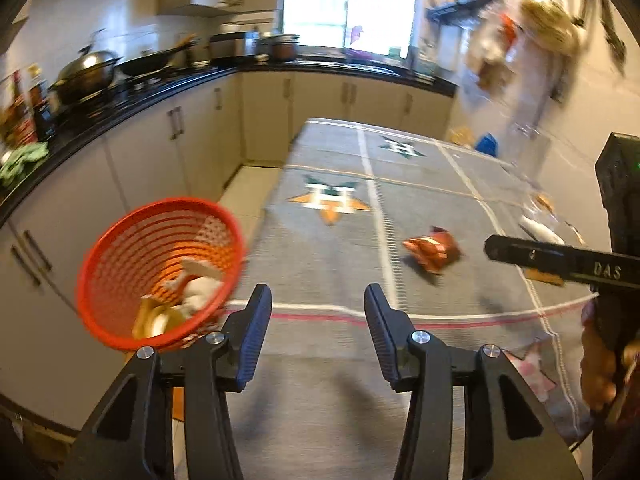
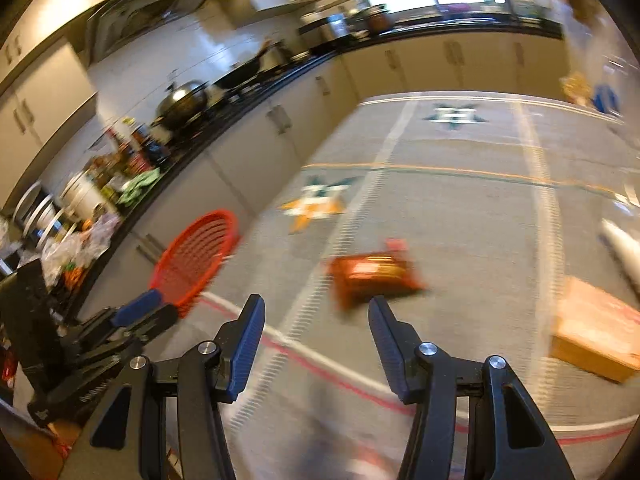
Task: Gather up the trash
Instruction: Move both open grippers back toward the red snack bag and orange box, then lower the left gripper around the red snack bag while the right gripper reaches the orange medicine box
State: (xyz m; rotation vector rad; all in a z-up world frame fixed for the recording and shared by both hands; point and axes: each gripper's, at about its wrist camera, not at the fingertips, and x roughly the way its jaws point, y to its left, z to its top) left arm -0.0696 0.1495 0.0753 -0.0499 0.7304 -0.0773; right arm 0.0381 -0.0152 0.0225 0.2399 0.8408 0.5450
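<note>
Blown-out daylight from the far window (image 1: pixel 348 8) — motion blur throughout, fisheye bending and dark corners.

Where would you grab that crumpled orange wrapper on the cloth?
Judging by its pose, pinch the raised, crumpled end of the orange wrapper from above: it lies loose on the tablecloth, and the open right hand-held gripper is already near it.

Both tools share one build — the left gripper (image 1: pixel 318 312) and the right gripper (image 2: pixel 316 322) have black angular plastic arms, silver round pivot screws and ribbed blue pads on the fingers (image 1: pixel 256 332). The right tool's black body carries pale "DAS" lettering and a small green light.
</note>
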